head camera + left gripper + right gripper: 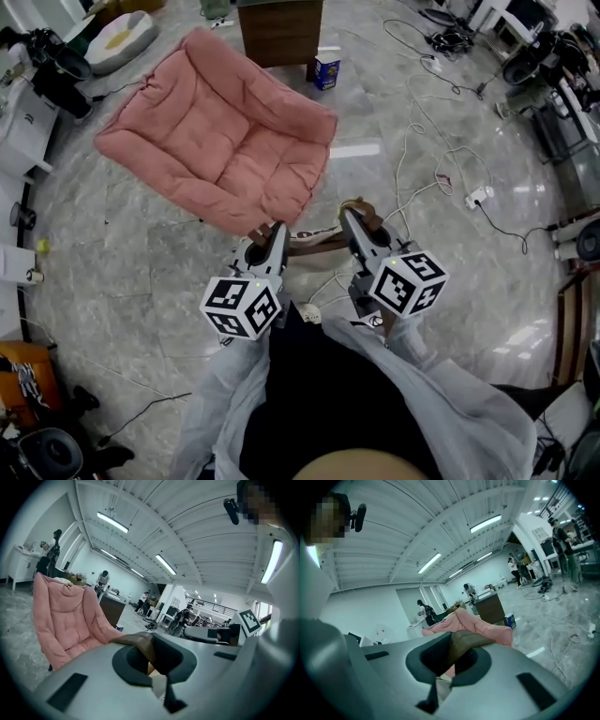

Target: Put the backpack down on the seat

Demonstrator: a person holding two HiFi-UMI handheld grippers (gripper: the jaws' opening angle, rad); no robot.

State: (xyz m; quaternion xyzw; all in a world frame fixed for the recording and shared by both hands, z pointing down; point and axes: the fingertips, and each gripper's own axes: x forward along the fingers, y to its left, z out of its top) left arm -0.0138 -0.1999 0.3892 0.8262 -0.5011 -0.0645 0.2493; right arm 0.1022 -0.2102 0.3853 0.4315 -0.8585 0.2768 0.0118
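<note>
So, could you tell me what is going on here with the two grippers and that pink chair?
A person holds a gripper in each hand. Both the left gripper and the right gripper are shut on a brown strap, presumably part of the backpack, whose body is not clearly in view. The strap is held in the air just in front of the pink cushioned chair. Nothing has been set on its seat yet.
</note>
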